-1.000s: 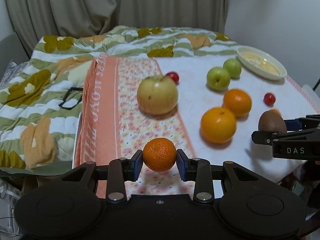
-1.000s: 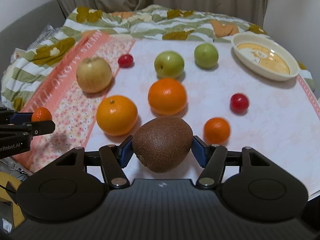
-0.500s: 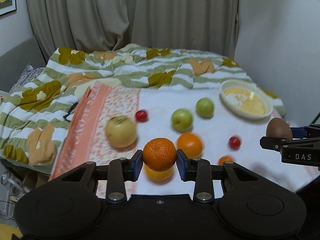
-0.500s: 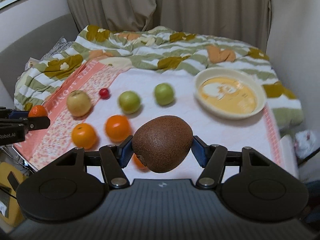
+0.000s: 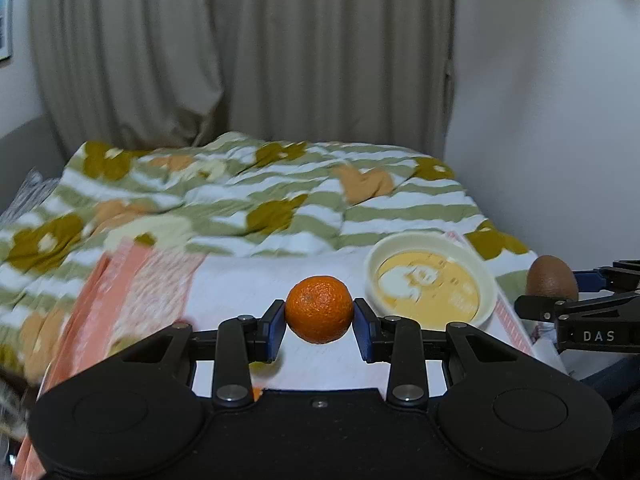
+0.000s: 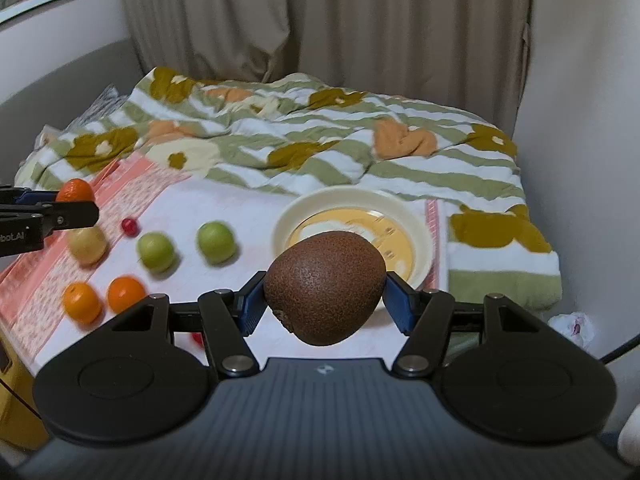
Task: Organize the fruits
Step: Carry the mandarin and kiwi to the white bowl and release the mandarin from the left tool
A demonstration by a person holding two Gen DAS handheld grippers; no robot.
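Note:
My left gripper (image 5: 319,326) is shut on a small mandarin (image 5: 319,309), held in the air above the white cloth. My right gripper (image 6: 323,298) is shut on a brown kiwi (image 6: 325,286), also lifted. Each gripper shows in the other view: the kiwi (image 5: 552,276) at the right edge, the mandarin (image 6: 74,190) at the left edge. A cream bowl (image 6: 420,236) with a yellow inside lies just beyond the kiwi; that same bowl (image 5: 486,276) appears right of the mandarin. On the cloth lie two green apples (image 6: 216,241), two oranges (image 6: 81,300), a yellow apple (image 6: 87,245) and a cherry tomato (image 6: 129,226).
A flowered green-striped quilt (image 6: 320,140) covers the bed behind the cloth. An orange patterned cloth strip (image 5: 120,292) runs along the left. Curtains and a wall stand at the back and right. A second small red fruit (image 6: 197,338) peeks out by my right gripper's left arm.
Both grippers have risen and swung right with their fruit. The bowl has come close in both views, and the fruits on the cloth have slid down and to the left.

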